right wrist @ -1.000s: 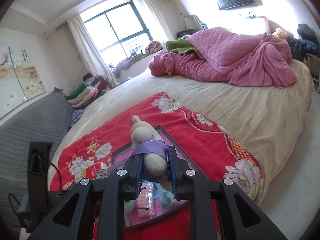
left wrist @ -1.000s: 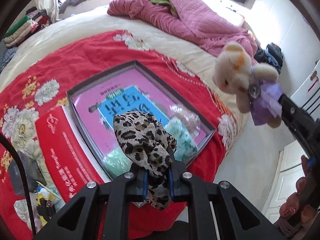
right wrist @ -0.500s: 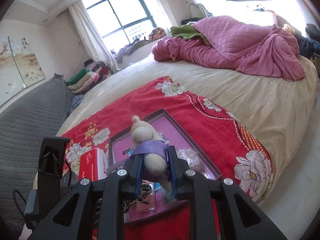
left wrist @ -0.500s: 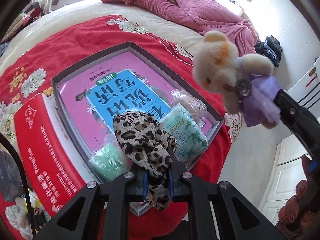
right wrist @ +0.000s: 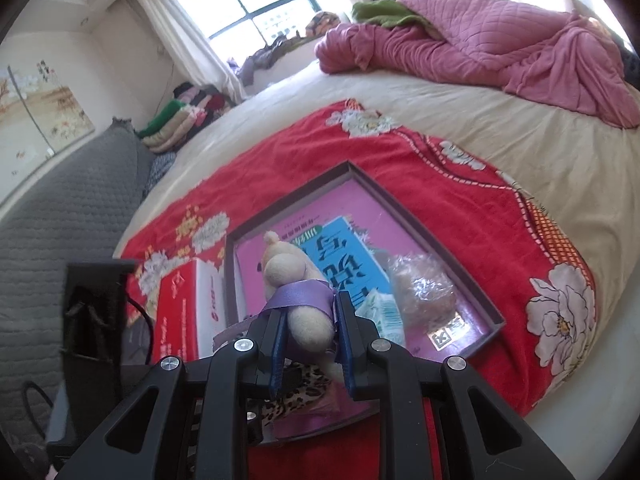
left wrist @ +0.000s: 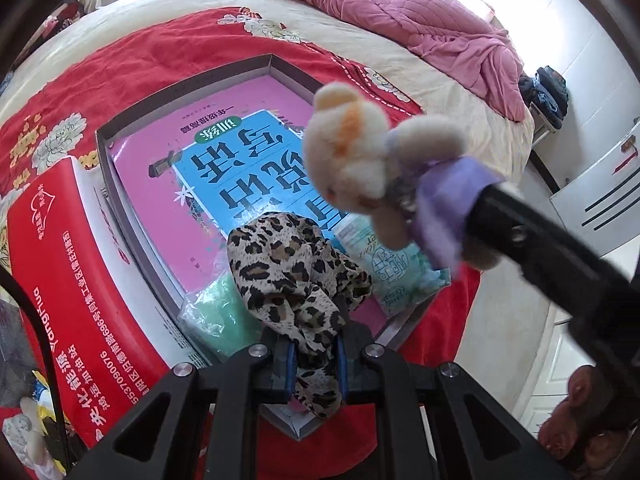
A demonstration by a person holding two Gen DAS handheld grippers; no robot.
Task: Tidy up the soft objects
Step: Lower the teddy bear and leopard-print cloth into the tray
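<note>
Clamping a leopard-print cloth (left wrist: 296, 276) between its blue pads, the left gripper (left wrist: 314, 354) holds the fabric bunched above the near edge of the grey tray (left wrist: 280, 65), over a pink book (left wrist: 256, 120) lying inside. The right gripper (right wrist: 310, 332) pinches a cream plush bear (right wrist: 298, 280) by its purple-dressed body, head pointing away from the fingers, above the same tray. A red box (left wrist: 76, 272) lies just beside the tray's left edge on the red blanket (right wrist: 460, 208).

Both wrist cameras look steeply down, close over the bed; both share the grey tray (left wrist: 120, 184) (right wrist: 460, 264), its far corner toward 12 o'clock.
</note>
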